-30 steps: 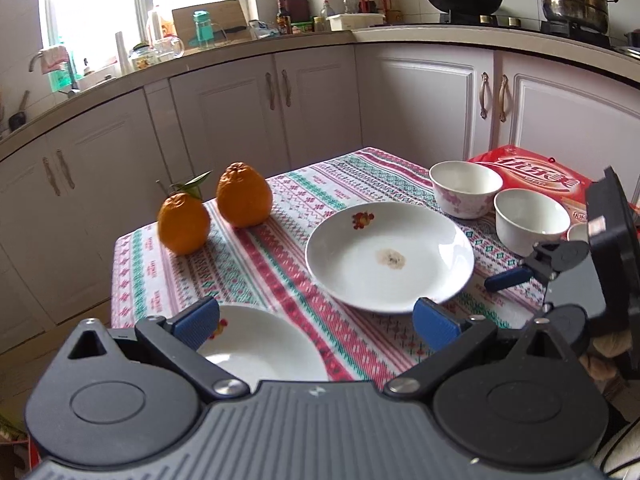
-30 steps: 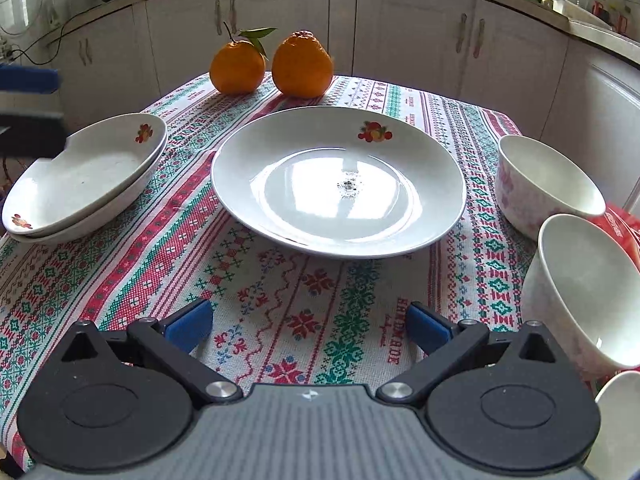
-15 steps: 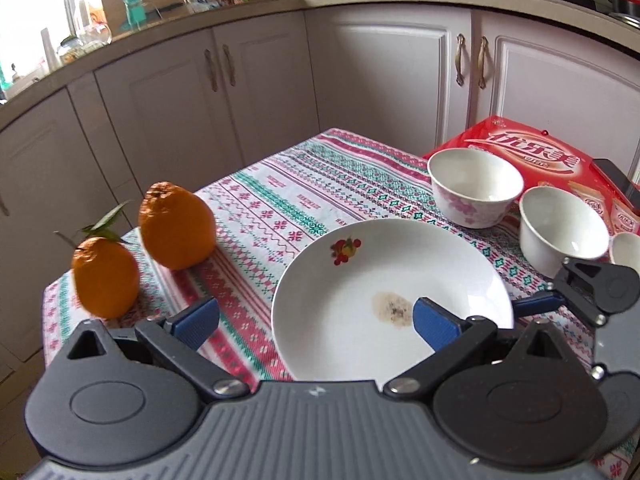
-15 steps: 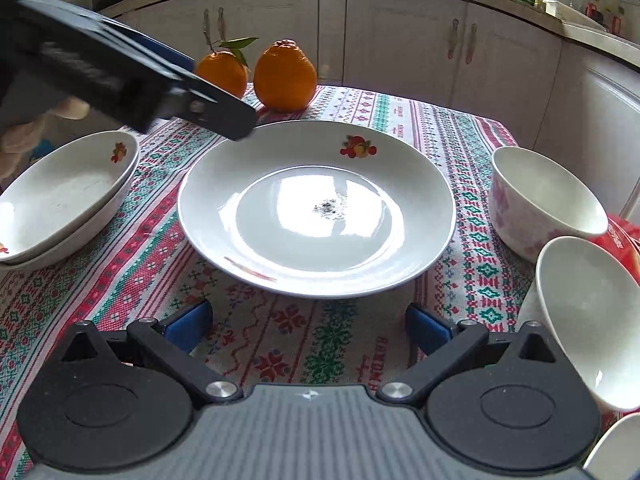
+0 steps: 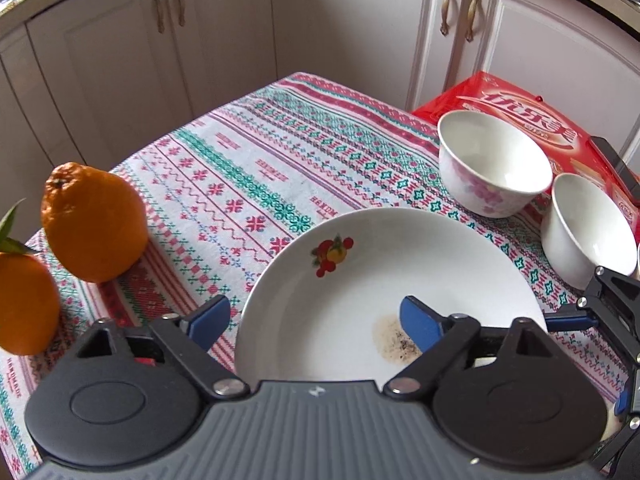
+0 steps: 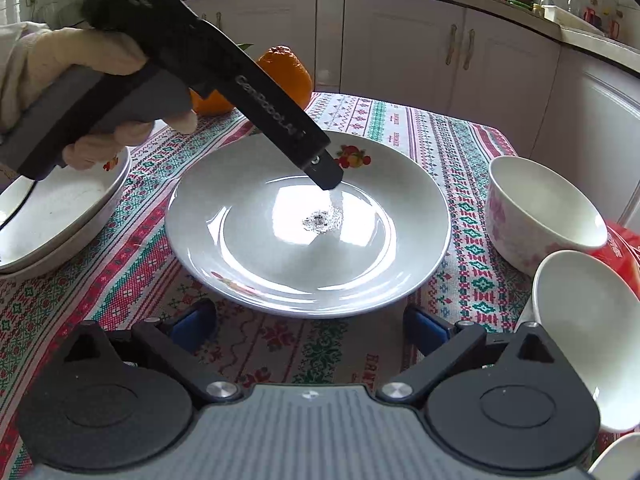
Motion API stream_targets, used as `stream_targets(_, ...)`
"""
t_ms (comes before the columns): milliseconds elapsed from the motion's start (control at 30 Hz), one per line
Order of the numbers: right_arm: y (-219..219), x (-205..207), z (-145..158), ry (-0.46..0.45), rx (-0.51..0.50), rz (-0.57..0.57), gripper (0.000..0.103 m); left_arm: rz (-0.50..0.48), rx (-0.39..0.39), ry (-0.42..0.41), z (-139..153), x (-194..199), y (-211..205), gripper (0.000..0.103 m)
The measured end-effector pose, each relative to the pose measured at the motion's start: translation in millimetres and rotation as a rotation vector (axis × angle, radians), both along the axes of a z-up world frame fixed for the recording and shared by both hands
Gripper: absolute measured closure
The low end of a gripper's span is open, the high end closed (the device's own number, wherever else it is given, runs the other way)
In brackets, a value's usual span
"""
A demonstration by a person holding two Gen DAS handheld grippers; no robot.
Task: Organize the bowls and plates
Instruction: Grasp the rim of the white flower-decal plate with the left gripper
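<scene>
The left tool (image 5: 314, 316), closing, straddles the plate's (image 5: 360, 264) rim, seemingly not yet touching; the right tool (image 6: 308, 330) hangs apart just before it.

A white plate (image 6: 248, 264) bears red fruit motifs. The tablecloth (image 5: 256, 168) shows red, green and white cross-stitch bands. Beside it lie orange fruits (image 5: 94, 222) and a red box (image 5: 516, 112).

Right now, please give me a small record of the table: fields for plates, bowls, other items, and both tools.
centre plate: large white plate, dark residue in middle
stacked plates: two shallow plates, nested
bowls: floral bowl, plain bowl
other items: two oranges, red package
left tool: open, straddling plate rim, jaws just closing
right tool: open, empty, before plate
</scene>
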State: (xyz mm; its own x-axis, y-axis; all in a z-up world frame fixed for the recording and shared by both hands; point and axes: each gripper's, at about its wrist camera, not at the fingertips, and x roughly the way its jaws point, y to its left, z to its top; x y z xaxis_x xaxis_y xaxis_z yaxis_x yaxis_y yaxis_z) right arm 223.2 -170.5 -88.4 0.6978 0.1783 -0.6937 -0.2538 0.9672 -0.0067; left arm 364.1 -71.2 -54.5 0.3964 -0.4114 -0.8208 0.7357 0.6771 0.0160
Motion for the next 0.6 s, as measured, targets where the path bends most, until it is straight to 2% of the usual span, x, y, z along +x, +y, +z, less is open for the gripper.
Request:
stream_targets(267,-2,2,3,-0.004,0.019,0.012,0.008,-0.047,0.043,0.062,-10,13,-9,0.025)
stream_targets(600,-2,4,1,-0.001,0.033,0.015,0.009,-0.074,0.049,0.120,-10,26,-13,0.027)
